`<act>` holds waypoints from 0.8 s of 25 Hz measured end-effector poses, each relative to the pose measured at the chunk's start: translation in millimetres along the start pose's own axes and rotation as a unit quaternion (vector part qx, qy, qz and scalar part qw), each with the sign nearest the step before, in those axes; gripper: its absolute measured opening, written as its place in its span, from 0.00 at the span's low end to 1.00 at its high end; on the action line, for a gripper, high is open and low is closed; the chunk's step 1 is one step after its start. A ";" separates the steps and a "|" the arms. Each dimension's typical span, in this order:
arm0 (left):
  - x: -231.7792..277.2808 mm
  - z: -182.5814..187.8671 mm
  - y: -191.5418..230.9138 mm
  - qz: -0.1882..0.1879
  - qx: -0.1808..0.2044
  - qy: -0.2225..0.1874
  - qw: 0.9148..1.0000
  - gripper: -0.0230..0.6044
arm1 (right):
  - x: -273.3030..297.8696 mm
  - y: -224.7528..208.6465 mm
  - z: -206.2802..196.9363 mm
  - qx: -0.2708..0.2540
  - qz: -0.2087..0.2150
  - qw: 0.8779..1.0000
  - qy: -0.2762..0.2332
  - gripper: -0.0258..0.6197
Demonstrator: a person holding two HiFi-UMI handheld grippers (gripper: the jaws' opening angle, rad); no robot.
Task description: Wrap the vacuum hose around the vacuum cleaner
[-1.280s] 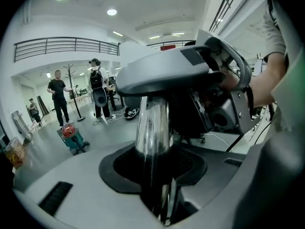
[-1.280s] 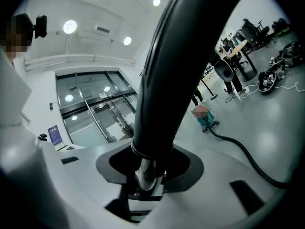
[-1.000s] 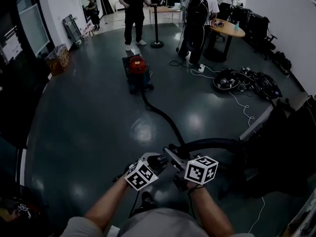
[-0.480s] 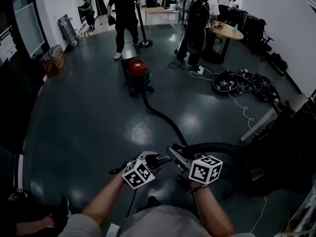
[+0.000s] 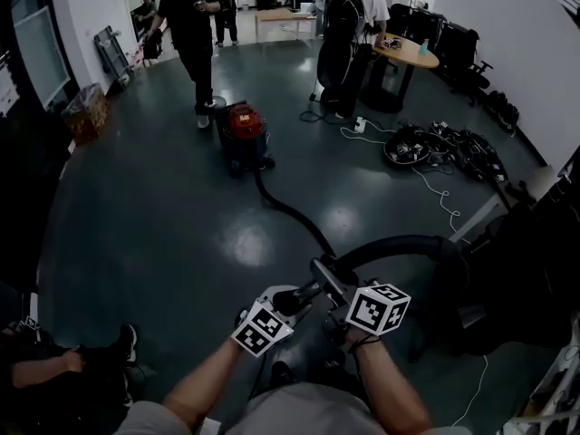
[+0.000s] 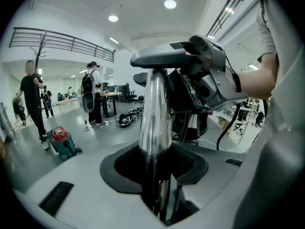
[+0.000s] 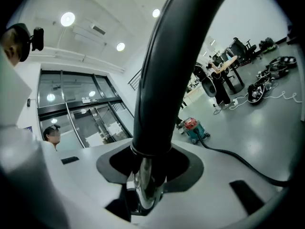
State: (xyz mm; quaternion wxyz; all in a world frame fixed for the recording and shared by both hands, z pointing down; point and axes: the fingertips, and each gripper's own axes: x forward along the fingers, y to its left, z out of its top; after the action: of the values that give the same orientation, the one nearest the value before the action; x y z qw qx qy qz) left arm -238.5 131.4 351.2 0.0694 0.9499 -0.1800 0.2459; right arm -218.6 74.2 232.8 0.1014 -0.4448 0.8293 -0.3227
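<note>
Both hands are on the business end. The left gripper [image 6: 156,173] has its jaws partly closed and clamped on the chrome wand [image 6: 155,113]. The right gripper [image 7: 147,175] is likewise part-shut, pinching the same wand just below the cuff [image 7: 150,149] where the black hose [image 7: 162,70] joins it.

From there the hose rises in a smooth arch to the right, drops to the glossy dark floor [image 5: 154,234] and snakes far off to the vacuum cleaner [image 5: 243,134]. That is a squat canister with a red top, well apart from the grippers, near the people standing at the far end.

As for handling, the wand is a rigid, mirror-polished metal tube. It looks slick, so I'd expect it to twist or slide between the pads unless squeezed firmly. The hose looks like matte plastic, round in section and pliable enough to hold that big curve, yet probably springy and keen to uncoil. It should be light, but there is a lot of it trailing.

The cuff seems the sound place to grip, being thicker, less slippery and stiff. Hauling hard on the hose could drag the canister across that smooth floor, so the slack wants gathering gently.
</note>
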 end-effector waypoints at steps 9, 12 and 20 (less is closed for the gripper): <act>2.9 35.5 20.5 0.027 -0.089 -0.058 0.994 0.28 | 32.3 -8.2 36.5 0.025 0.037 0.999 -0.028 0.27; 1.2 38.0 33.2 0.043 -0.094 -0.053 0.993 0.28 | 47.2 -8.2 39.4 0.035 0.058 0.998 -0.021 0.27; 11.9 38.8 36.5 0.062 -0.123 -0.061 0.989 0.28 | 75.4 -11.0 14.8 0.056 0.074 0.996 0.013 0.27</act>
State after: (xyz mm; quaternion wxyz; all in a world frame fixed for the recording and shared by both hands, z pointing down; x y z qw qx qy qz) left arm -225.4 85.4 324.9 0.1593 0.9345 -0.2709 0.1672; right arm -248.5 2.6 237.2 0.1394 -0.3713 0.8417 -0.3662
